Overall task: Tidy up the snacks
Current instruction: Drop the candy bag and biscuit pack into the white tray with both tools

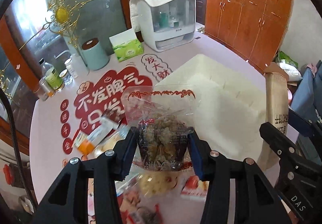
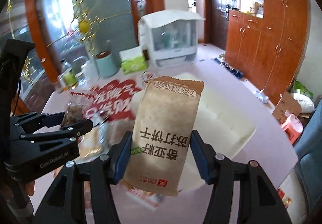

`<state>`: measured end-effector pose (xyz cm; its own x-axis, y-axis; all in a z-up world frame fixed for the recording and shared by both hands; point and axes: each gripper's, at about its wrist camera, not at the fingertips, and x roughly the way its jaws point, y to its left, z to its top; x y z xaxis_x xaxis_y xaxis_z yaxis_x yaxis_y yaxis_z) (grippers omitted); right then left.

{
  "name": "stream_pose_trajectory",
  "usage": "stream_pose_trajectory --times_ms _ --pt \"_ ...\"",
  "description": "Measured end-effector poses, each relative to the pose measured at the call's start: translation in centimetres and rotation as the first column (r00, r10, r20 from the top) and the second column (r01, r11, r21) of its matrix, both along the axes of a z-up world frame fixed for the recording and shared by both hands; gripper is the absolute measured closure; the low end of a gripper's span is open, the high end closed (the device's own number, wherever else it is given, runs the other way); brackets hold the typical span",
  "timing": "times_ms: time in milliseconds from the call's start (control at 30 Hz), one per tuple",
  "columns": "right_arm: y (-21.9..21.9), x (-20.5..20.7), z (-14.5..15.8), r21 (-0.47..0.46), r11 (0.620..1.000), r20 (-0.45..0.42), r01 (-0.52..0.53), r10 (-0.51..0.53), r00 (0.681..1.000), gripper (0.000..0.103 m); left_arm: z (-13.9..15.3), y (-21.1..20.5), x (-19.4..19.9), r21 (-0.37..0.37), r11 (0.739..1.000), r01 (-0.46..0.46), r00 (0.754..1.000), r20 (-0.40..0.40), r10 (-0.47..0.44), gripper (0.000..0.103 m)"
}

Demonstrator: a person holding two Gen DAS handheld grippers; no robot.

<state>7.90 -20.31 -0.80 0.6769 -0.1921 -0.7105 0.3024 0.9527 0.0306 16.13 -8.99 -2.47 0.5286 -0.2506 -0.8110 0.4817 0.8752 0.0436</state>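
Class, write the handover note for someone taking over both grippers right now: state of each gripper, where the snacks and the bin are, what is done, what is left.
Left gripper: shut on the clear snack bag, lifted off the table.
Right gripper: shut on the brown cracker packet, also lifted.
White bin: ahead on the pink table, nothing visible in it.
Done: both packets picked up.
Left: likely drop both in the bin, then collect the loose snacks below.

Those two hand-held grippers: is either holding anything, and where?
Left hand-held gripper pinches a clear snack bag at its sides; right hand-held gripper pinches a brown cracker packet at its lower sides.
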Motion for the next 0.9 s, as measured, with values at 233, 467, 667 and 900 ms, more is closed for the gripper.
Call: stream_pose_trajectory --times_ms 233,467,667,900 --pt "-5.9 2.5 -1.9 0.001 1.0 -0.054 0.026 -0.026 0.998 0.045 -1.9 -5.0 2.4 0.023 0.999 -0.045 0.997 -0.066 0.046 0.056" --pt "-8.4 3.5 -5.8 0.041 0.999 -0.142 0.003 0.003 0.99 0.045 -5.4 -7.4 3.8 0.025 0.999 -0.046 0.978 -0.2 0.05 0.046" --pt "-8.9 3.8 -8.1 0.091 0.995 -0.194 -0.046 0.063 0.979 0.044 -7.3 -6.8 4.6 -0.048 0.992 -0.115 0.949 -0.301 0.095 0.012" --pt "-9.8 3.3 -8.1 0.112 0.993 -0.167 -0.04 0.058 0.984 0.039 -6.9 -5.3 4.6 -0.058 0.979 -0.193 0.94 -0.296 0.168 0.012"
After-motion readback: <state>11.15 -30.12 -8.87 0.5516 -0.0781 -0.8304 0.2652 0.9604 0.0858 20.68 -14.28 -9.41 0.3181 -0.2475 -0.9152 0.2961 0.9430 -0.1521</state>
